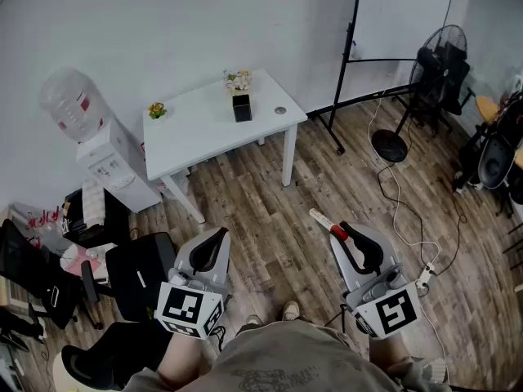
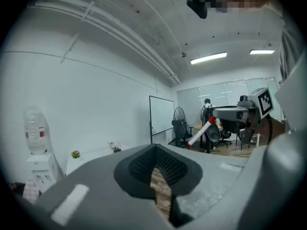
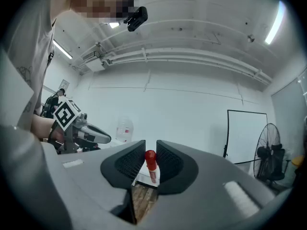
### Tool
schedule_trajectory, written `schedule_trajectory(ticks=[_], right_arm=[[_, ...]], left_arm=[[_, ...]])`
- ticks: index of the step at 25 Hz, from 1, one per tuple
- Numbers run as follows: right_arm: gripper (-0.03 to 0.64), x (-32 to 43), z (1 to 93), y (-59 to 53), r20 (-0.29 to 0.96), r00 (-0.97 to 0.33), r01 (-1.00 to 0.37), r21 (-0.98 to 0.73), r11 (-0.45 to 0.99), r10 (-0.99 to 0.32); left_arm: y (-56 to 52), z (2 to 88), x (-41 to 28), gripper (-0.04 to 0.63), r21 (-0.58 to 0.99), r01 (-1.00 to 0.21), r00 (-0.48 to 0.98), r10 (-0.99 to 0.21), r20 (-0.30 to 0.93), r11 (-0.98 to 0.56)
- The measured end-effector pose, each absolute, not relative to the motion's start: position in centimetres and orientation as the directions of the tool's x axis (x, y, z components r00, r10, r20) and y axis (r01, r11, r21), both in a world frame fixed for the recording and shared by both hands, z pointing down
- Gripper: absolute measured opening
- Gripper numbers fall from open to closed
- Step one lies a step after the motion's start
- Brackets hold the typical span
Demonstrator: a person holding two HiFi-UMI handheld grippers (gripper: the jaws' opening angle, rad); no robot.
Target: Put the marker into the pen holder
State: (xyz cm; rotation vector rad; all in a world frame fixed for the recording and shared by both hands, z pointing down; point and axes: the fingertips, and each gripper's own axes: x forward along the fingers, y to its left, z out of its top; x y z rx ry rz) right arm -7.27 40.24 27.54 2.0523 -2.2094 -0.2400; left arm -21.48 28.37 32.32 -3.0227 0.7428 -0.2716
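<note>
A white marker with a red cap (image 1: 325, 222) sticks out forward from my right gripper (image 1: 346, 233), which is shut on it; the red cap (image 3: 150, 158) stands between the black pads in the right gripper view. My left gripper (image 1: 214, 247) is shut with nothing in it, held low over the wooden floor. The black pen holder (image 1: 242, 107) stands on the white table (image 1: 196, 129) far ahead, next to a small flower pot (image 1: 239, 81). From the left gripper view the marker (image 2: 200, 132) shows off to the right.
A water dispenser (image 1: 98, 149) stands left of the table. A whiteboard stand (image 1: 359, 55), a floor fan (image 1: 425, 80) and a cable on the floor (image 1: 400, 198) lie to the right. Black chairs and bags (image 1: 98, 276) crowd the near left.
</note>
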Motion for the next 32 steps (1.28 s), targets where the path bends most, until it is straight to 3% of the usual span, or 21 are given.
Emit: schedule_trajectory(ticks=[32], right_arm=[[0.098, -0.2, 30.1, 40.5, -0.006, -0.111, -0.988, 0.106, 0.110, -0.994]], left_arm=[[30.0, 33.5, -15.3, 0.000, -0.117, -0.455, 0.853, -0.470, 0.227, -0.883]])
